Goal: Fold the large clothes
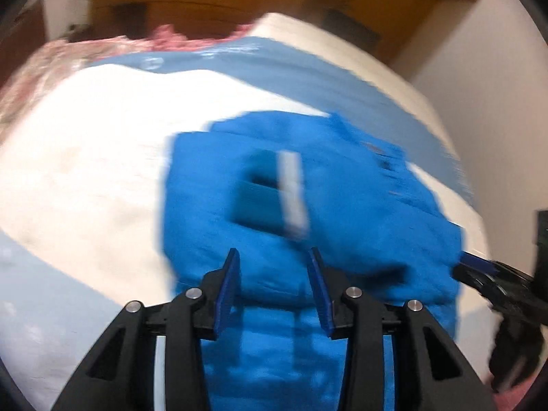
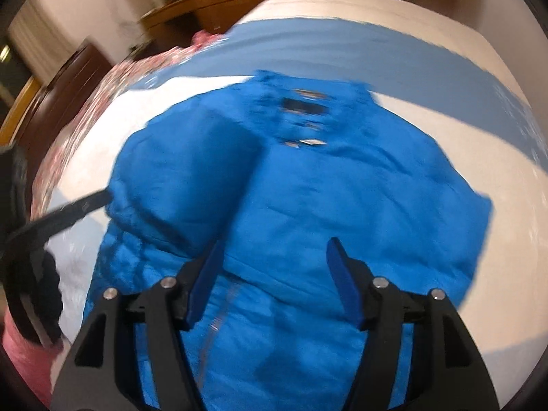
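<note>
Over the blue jacket (image 2: 308,188) (lying on a bed (image 1: 85,154)), left gripper (image 1: 274,257) and right gripper (image 2: 274,250) hang spread, pinching nothing.

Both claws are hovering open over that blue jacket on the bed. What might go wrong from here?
Two risks, as I judge it. The blue jacket is puffy and already partly folded, so the open right gripper or left gripper may pinch only the top layer and undo the fold. Both views are blurred, which suggests quick movement, so a grab could miss the edge.

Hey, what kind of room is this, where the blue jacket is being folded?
Most likely a bedroom: the blue jacket lies on a bed with white-and-blue bedding, and wooden furniture lines the back wall.
</note>
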Available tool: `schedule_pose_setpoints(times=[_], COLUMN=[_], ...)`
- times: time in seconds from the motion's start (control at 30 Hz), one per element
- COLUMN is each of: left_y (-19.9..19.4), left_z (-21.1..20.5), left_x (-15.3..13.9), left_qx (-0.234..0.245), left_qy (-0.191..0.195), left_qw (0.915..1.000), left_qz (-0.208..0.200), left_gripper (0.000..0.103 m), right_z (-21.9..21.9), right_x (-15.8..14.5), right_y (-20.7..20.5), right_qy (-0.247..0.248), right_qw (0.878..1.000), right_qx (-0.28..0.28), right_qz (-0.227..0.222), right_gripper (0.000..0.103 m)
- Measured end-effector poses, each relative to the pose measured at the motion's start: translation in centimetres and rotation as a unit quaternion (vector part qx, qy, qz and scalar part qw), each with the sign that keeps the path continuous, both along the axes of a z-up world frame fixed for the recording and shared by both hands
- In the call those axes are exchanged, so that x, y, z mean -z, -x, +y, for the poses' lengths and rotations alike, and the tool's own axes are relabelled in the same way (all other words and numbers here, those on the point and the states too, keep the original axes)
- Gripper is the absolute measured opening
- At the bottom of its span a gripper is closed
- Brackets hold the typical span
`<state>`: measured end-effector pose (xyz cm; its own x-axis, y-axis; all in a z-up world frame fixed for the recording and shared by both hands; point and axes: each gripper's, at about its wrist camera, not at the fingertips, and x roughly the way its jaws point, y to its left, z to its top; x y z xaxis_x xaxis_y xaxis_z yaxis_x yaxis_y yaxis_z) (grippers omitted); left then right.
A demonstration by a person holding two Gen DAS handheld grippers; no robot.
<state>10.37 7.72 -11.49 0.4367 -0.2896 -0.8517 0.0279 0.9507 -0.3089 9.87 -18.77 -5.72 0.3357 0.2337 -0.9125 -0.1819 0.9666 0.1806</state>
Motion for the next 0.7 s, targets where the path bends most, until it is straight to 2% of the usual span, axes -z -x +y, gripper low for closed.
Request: schedule_pose_setpoints(times=[0.13, 0.23, 0.3, 0.37, 0.4, 0.43, 0.47, 0.53, 0.6, 0.7], left_y=[-2.0, -2.6, -2.6, -2.5, -2.6, -3.0, -3.0, -3.1, -3.1, -2.9], left_z=[0.5, 0.7, 0.8, 1.0, 0.8, 0.7, 0.7, 0.4, 0.4, 0.4], left_x=[1.9, 2.8, 3.0, 3.1, 3.2, 3.3, 3.4, 3.4, 3.5, 3.5], left_qx=[-0.009, -0.008, -0.009, -0.008, -0.007, -0.006, -0.005, -0.005, -0.005, -0.004], left_qy=[-0.050, -0.054, -0.054, -0.056, -0.057, -0.059, -0.061, -0.063, -0.060, -0.056], left_qw=[0.9981, 0.9976, 0.9976, 0.9975, 0.9974, 0.9973, 0.9972, 0.9972, 0.9973, 0.9976], left_qz=[0.033, 0.041, 0.043, 0.043, 0.042, 0.042, 0.042, 0.041, 0.041, 0.040], left_gripper=[0.040, 0.040, 0.040, 0.040, 0.040, 0.040, 0.040, 0.040, 0.041, 0.041], right_z=[4.8, 8.2, 9.8, 10.6, 10.6, 10.4, 9.7, 7.4, 4.7, -0.1], right_x=[0.5, 1.6, 2.8, 4.0, 4.2, 4.3, 4.2, 3.8, 3.5, 3.5], right_y=[-1.7, -2.9, -3.8, -4.5, -4.5, -4.6, -5.0, -5.6, -5.9, -5.2], right_qy=[0.013, 0.051, 0.085, 0.098, 0.099, 0.098, 0.085, 0.036, -0.017, -0.098], right_qw=[0.998, 0.994, 0.990, 0.988, 0.988, 0.989, 0.992, 0.998, 0.999, 0.993], right_qx=[-0.061, -0.097, -0.110, -0.118, -0.116, -0.112, -0.096, -0.057, -0.016, 0.049], right_qz=[-0.004, -0.015, -0.017, -0.008, -0.007, -0.008, -0.005, 0.009, 0.026, 0.049], right_gripper=[0.071, 0.076, 0.072, 0.046, 0.041, 0.031, 0.023, 0.015, 0.012, 0.011])
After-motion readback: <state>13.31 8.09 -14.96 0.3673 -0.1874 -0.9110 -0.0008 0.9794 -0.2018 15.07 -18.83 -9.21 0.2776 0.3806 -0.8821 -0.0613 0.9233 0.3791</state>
